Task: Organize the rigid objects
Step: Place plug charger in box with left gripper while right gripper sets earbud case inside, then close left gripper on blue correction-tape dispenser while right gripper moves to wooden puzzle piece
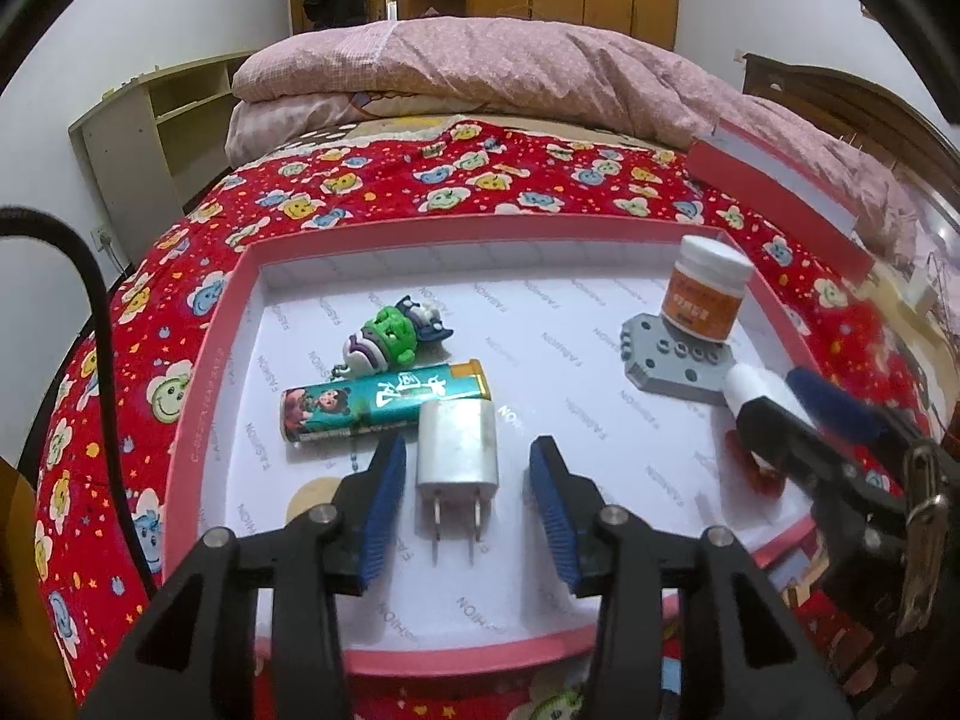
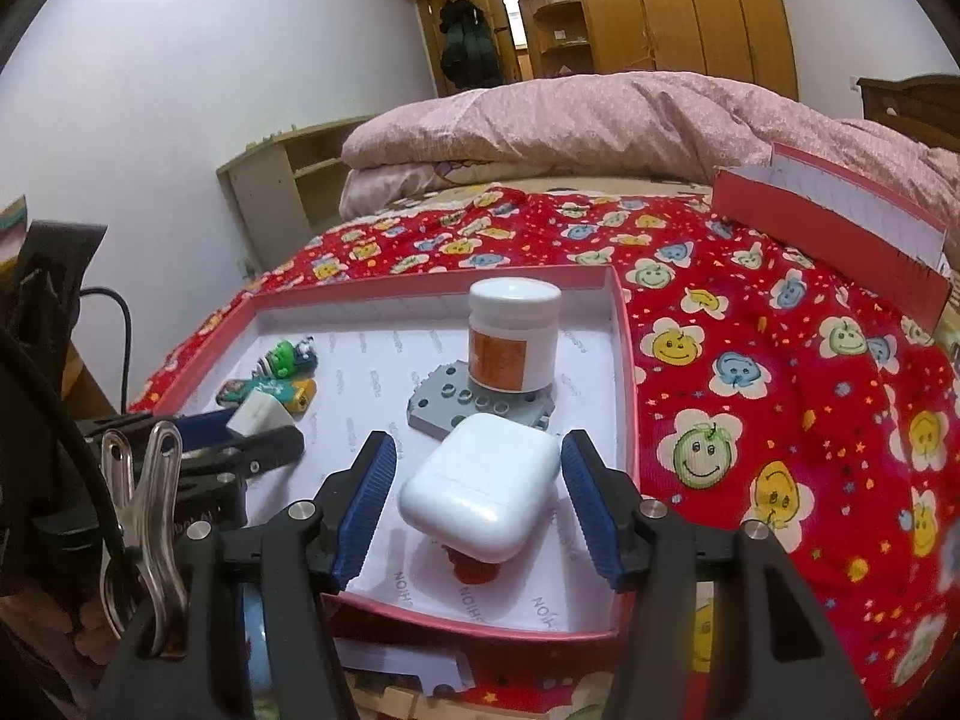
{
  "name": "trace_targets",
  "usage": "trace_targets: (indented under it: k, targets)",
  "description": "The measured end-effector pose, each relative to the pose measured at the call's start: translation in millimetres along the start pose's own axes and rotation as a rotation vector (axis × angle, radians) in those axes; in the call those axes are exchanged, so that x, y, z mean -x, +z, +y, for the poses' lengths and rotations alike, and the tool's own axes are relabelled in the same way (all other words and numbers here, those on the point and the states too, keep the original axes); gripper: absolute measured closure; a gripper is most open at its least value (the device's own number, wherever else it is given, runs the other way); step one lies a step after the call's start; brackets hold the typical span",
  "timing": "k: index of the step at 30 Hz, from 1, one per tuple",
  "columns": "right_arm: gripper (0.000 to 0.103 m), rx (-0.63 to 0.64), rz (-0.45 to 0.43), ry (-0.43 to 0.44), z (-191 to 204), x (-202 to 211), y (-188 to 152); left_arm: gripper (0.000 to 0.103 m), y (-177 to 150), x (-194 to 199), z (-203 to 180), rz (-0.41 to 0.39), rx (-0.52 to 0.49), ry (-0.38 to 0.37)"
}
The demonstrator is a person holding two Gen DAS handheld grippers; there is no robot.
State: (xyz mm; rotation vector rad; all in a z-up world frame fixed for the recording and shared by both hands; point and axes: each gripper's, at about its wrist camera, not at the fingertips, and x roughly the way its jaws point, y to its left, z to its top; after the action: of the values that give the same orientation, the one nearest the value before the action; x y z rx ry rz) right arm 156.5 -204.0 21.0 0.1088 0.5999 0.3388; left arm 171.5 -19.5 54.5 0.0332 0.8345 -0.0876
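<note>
Two ribbed blue-padded tongs: left tongs (image 1: pixel 465 501) straddle boxy charger (image 1: pixel 457 449); right tongs (image 2: pixel 478 501) straddle glossy rounded case (image 2: pixel 477 495).

left wrist: close, angled down into tray (image 1: pixel 240 276) | right wrist: same | shared: tray

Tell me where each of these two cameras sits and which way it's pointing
Left wrist: sits on the left gripper, looking down along its open fingers at the white charger lying in the pink box; the right gripper shows at the right edge.
Right wrist: sits on the right gripper, looking down at the white earbud case between its open fingers; the left gripper shows at left.
Shared: box, charger, white jar, grey plate, bed beyond.
</note>
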Motion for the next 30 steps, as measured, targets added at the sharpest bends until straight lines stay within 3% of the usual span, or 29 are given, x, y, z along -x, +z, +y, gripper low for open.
trace_targets:
  k: [3,8,17,30]
  targets:
    - [0.036,-0.009,-0.015,0.011,0,6,1,0.047,-2,9,0,-0.007,0.001,0.01]
    - [0.035,-0.006,-0.045,0.01,0,24,3,0.041,-8,30,3,-0.02,0.015,-0.01]
    - [0.035,-0.018,-0.059,0.021,0,62,0,0.04,-25,60,4,-0.028,0.014,-0.033]
    - [0.035,0.057,0.064,-0.025,4,94,-51,0.04,-69,74,-8,0.041,-0.02,-0.075]
